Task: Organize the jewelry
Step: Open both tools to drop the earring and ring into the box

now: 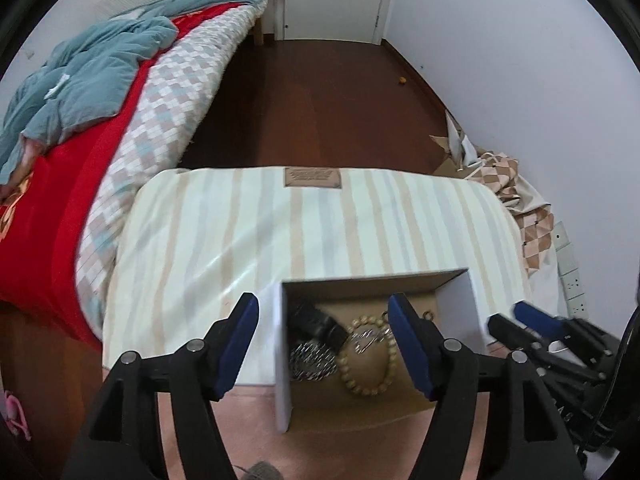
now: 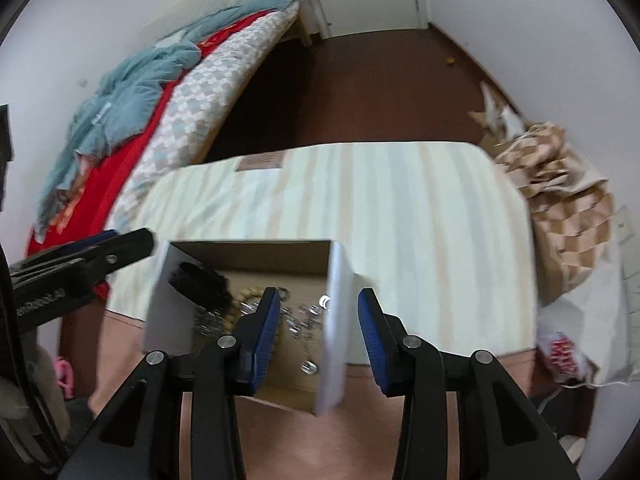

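An open cardboard box with white walls (image 1: 282, 360) sits on the striped cloth. It holds a beige bead bracelet (image 1: 372, 376), a silver chain (image 1: 312, 360), a black item (image 1: 316, 322) and small silver pieces (image 2: 308, 367). My left gripper (image 1: 324, 340) is open, its jaws astride the box's left wall. My right gripper (image 2: 318, 322) is open, its jaws astride the box's right wall (image 2: 334, 320). The right gripper also shows at the right edge of the left wrist view (image 1: 532, 324), and the left gripper at the left edge of the right wrist view (image 2: 80, 260).
The striped cloth (image 1: 320, 220) covers a low surface with a pink edge (image 1: 340, 440). A bed with red and blue bedding (image 1: 100, 100) lies to the left. Checkered bags (image 2: 560, 208) and wall sockets (image 1: 568, 264) are at the right. Dark wood floor (image 1: 320, 100) lies beyond.
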